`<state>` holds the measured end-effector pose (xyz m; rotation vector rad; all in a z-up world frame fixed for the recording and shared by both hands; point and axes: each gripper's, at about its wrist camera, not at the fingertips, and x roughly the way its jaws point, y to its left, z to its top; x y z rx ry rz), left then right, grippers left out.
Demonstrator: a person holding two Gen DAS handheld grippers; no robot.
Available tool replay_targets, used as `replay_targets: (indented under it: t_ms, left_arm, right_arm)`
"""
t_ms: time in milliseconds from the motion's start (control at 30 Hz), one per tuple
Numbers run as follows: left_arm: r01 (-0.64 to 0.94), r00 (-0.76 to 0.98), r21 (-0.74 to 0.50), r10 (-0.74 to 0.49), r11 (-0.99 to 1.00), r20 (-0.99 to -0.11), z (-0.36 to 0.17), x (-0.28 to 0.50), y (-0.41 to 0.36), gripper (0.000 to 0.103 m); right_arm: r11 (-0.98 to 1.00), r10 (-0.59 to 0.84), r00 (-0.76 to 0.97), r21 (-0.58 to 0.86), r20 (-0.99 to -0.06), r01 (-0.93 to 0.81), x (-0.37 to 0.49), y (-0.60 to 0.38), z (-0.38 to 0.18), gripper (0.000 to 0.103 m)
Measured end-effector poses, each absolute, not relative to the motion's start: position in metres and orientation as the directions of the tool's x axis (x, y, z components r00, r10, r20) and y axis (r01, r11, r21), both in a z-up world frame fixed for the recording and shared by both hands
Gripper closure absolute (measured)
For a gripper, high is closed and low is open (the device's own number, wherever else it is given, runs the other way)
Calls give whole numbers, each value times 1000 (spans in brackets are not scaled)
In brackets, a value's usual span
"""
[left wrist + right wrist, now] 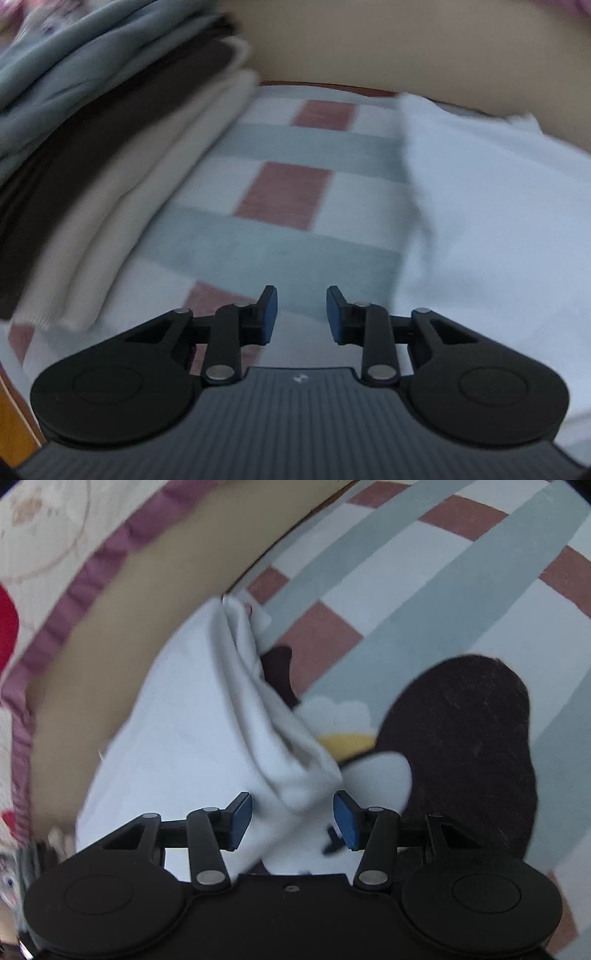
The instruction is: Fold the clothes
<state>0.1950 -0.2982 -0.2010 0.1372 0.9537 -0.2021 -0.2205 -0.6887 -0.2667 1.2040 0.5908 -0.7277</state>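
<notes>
checked bedsheet [295, 192] against a tan headboard [406, 44].

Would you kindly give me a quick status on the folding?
Left gripper open, empty. Right gripper open, white garment fold between pads, unclamped. Folded stack at left, nothing blocking.

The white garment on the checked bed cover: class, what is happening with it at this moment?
A person is folding clothes with a hand-held tool in each hand. The right tool has its jaws apart around a bunched fold of the white garment, not pinching it. The left tool is open and empty above the checked bed cover, the garment just to its right. A stack of folded clothes sits on the left.
</notes>
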Motion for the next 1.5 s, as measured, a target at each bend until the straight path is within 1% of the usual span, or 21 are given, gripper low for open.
replay_targets:
  t_ms: [67, 133, 233, 267, 300, 333, 400, 467, 533, 567, 667, 733, 767, 867, 967, 1000, 1033, 1133, 1267, 1333, 1500]
  left_arm:
    - [240, 530, -155, -263, 958, -806, -189, 198, -285, 74]
    - [289, 516, -248, -369, 925, -773, -179, 194, -286, 74]
    - [396, 494, -257, -440, 882, -750, -174, 188, -300, 70]
    - [426, 484, -244, -447, 871, -752, -175, 186, -307, 70]
    - [442, 474, -226, -440, 868, -763, -178, 187, -312, 70]
    - [446, 471, -195, -415, 873, -778, -184, 193, -318, 70]
    - [451, 469, -129, -357, 883, -808, -196, 205, -330, 67]
    - [453, 467, -113, -343, 884, -815, -204, 212, -336, 66]
    - [456, 460, -127, -355, 881, -814, -206, 211, -341, 71]
    - [474, 460, -121, -362, 872, -811, -204, 207, -343, 79]
    - [522, 485, -57, -351, 851, -801, -200, 196, -348, 85]
    - [536, 506, -11, -331, 844, -796, -201, 192, -352, 87]
    - [537, 518, 9, -321, 843, -793, -200, 191, -354, 88]
    - [542, 544, 60, -295, 838, -786, -197, 188, -360, 94]
    - [549, 553, 87, -283, 831, -784, -197, 187, -363, 94]
    - [551, 553, 90, -282, 829, -784, -197, 187, -364, 94]
    - [552, 552, 90, -282, 829, -784, -197, 187, -363, 94]
    - [547, 544, 73, -288, 834, -788, -198, 189, -361, 94]
    - [553, 551, 99, -275, 827, -788, -199, 187, -364, 94]
    - [560, 559, 122, -266, 819, -785, -200, 184, -367, 94]
    - [548, 541, 78, -282, 833, -792, -200, 190, -360, 94]
  right_arm:
    - [181, -198, 643, 617, -740, 766, -220, -692, -269, 48]
    - [165, -208, 654, 633, -727, 756, -221, -694, -271, 47]
    - [122, -220, 648, 638, -729, 760, -229, -698, -264, 48]
    - [158, -225, 638, 619, -736, 769, -229, -699, -255, 48]
    - [230, -228, 628, 586, -744, 777, -227, -698, -245, 60]
    - [301, -233, 619, 549, -750, 780, -225, -697, -234, 99]
    - [419, -248, 598, 473, -762, 775, -220, -696, -216, 100]
    - [485, -276, 577, 406, -769, 774, -214, -695, -209, 100]
    - [524, -300, 554, 351, -777, 776, -210, -695, -209, 94]
    - [532, -292, 551, 346, -782, 773, -208, -696, -211, 94]
    - [541, -236, 597, 407, -767, 736, -205, -700, -215, 90]
    - [536, -221, 625, 442, -749, 719, -203, -699, -215, 64]
    - [536, -221, 632, 449, -743, 715, -201, -698, -215, 61]
    - [544, -233, 636, 444, -736, 712, -201, -697, -213, 61]
    - [554, -212, 606, 417, -766, 721, -200, -702, -220, 61]
    - [550, -203, 595, 412, -778, 726, -199, -703, -225, 68]
    - [555, -191, 590, 409, -785, 725, -198, -704, -229, 99]
    - [623, -211, 563, 334, -799, 707, -190, -696, -227, 98]
    - [722, -407, 448, 21, -796, 692, -175, -666, -208, 100]
    - [729, -474, 406, -90, -781, 678, -169, -658, -209, 100]
    - [697, -542, 316, -205, -779, 687, -164, -663, -223, 102]
